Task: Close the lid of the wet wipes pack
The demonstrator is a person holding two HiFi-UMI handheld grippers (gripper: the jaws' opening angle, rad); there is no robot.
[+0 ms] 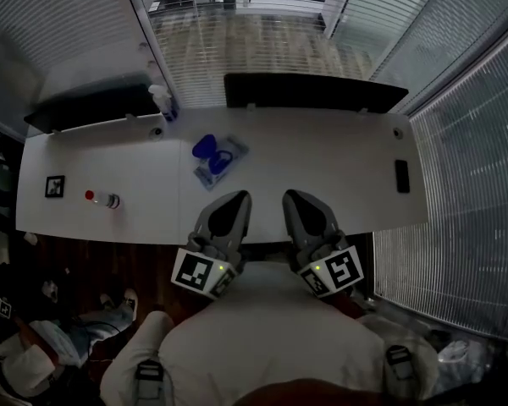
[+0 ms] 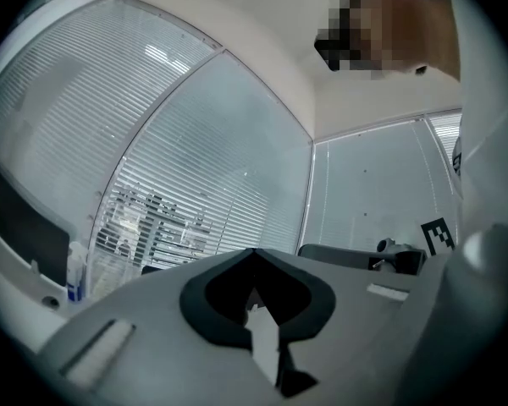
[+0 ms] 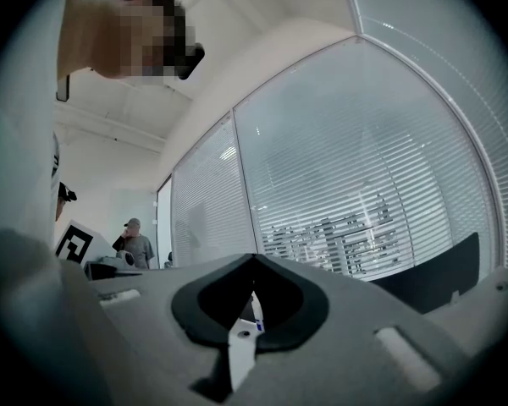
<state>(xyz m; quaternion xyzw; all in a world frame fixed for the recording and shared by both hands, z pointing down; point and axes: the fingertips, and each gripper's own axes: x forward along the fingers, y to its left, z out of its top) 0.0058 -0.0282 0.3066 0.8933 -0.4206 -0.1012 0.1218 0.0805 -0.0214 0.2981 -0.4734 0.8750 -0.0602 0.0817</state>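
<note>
I judge the task not yet begun: the wet wipes pack (image 1: 223, 166) lies in the middle of the table (image 1: 339, 163) with its blue lid (image 1: 205, 147) open, while my left tongs (image 1: 234, 200) and right tongs (image 1: 298, 200), both clenched on nothing, do not touch it.

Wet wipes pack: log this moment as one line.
wet wipes pack: on table, blue lid open | left gripper: shut, empty, short of pack | right gripper: shut, empty, short of pack

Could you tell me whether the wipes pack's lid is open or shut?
Open: the blue lid is flipped back off the pack.
</note>
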